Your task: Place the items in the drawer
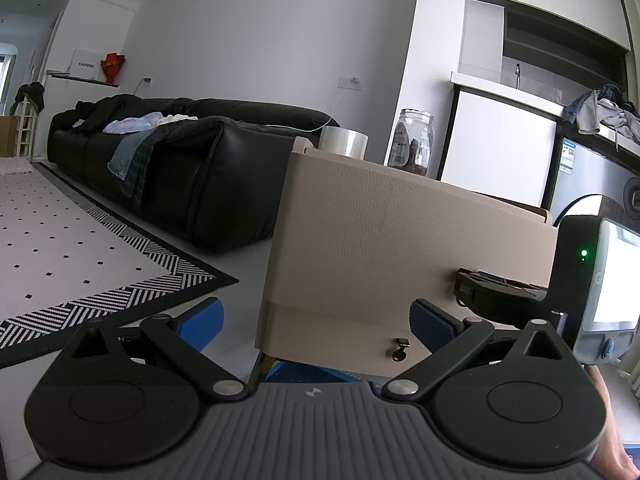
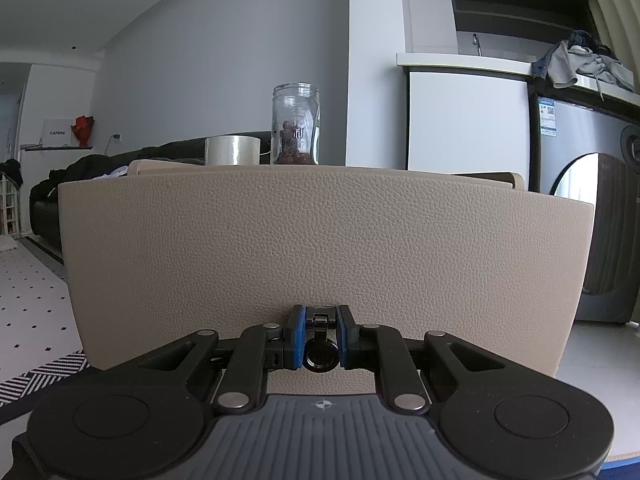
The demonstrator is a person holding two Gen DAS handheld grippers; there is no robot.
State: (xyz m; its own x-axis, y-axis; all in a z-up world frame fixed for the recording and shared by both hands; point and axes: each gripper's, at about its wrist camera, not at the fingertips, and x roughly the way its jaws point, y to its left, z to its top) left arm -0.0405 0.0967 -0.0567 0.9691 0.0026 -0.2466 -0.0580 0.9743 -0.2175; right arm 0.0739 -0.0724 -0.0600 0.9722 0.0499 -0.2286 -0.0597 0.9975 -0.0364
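Note:
A beige leather-look cabinet stands close ahead, and its upper drawer front (image 2: 320, 240) fills the right wrist view. My right gripper (image 2: 321, 338) is shut on that drawer's black ring pull (image 2: 320, 354), blue pads pressed on both sides. The left wrist view shows the same right gripper (image 1: 492, 292) against the drawer front (image 1: 400, 232). My left gripper (image 1: 316, 322) is open and holds nothing, low by the cabinet's left corner. A second small pull (image 1: 401, 348) hangs on the panel below. A clear tape roll (image 2: 232, 150) and a glass jar (image 2: 296, 126) stand on top.
A black sofa (image 1: 180, 168) strewn with clothes runs along the left wall, with a black-and-white patterned rug (image 1: 80, 248) before it. A washing machine (image 2: 600, 220) and a white counter are to the right. A person's leg (image 1: 608, 420) shows at the lower right.

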